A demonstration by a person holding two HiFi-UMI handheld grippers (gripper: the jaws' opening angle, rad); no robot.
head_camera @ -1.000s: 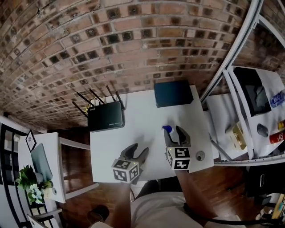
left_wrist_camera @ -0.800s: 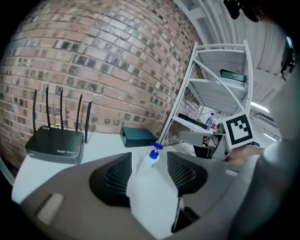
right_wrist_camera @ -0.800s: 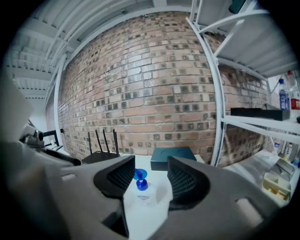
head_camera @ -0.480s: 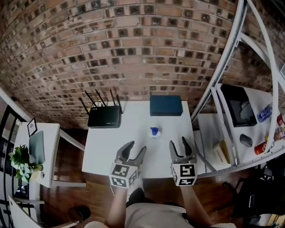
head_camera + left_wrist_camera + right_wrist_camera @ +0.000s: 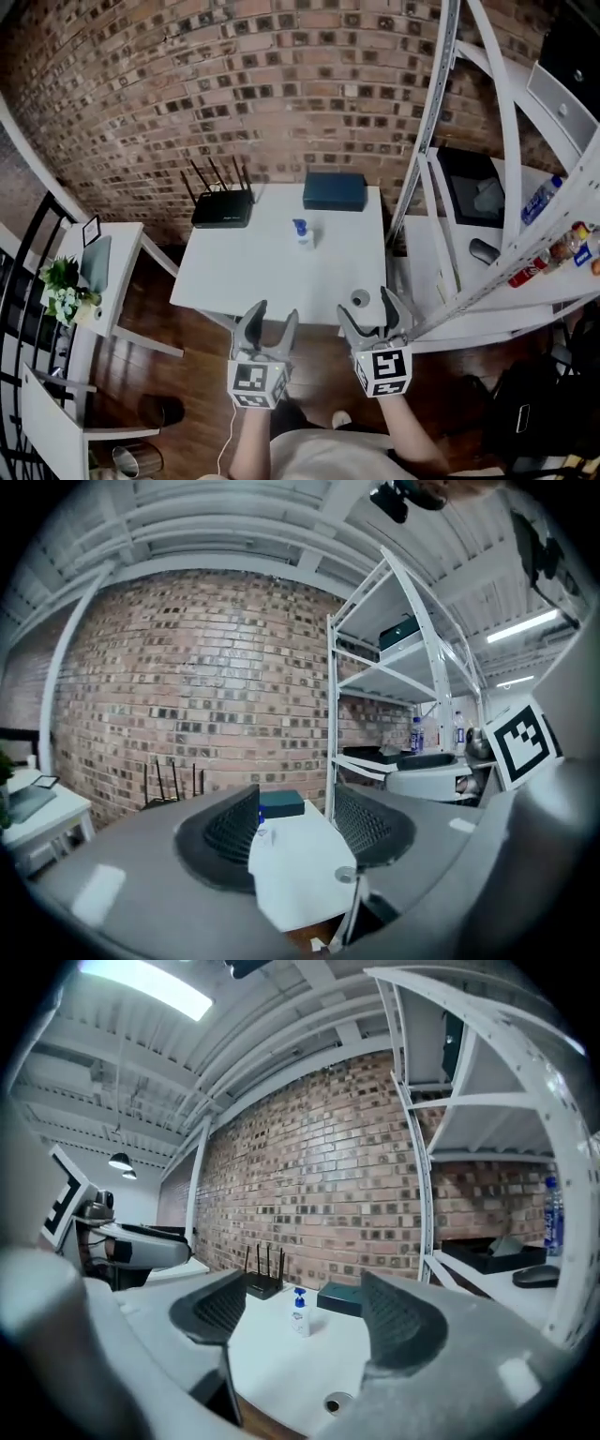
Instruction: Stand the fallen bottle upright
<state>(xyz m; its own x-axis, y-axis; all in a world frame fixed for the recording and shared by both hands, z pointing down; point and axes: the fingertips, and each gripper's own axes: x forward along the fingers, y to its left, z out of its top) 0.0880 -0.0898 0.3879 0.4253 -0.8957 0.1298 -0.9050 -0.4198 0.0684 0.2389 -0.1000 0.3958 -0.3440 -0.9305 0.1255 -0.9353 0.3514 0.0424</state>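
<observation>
Right gripper [image 5: 368,310] withdrawn — blue-capped bottle [image 5: 301,232] stands upright

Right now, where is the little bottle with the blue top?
In the head view the bottle stands upright on the white table, toward the back, in front of the dark box and right of the router.

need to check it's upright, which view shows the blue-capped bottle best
Right gripper view: the bottle shows whole, side-on, upright on the table. Head view shows it tiny from above; left gripper view, small and partly hidden.
</observation>
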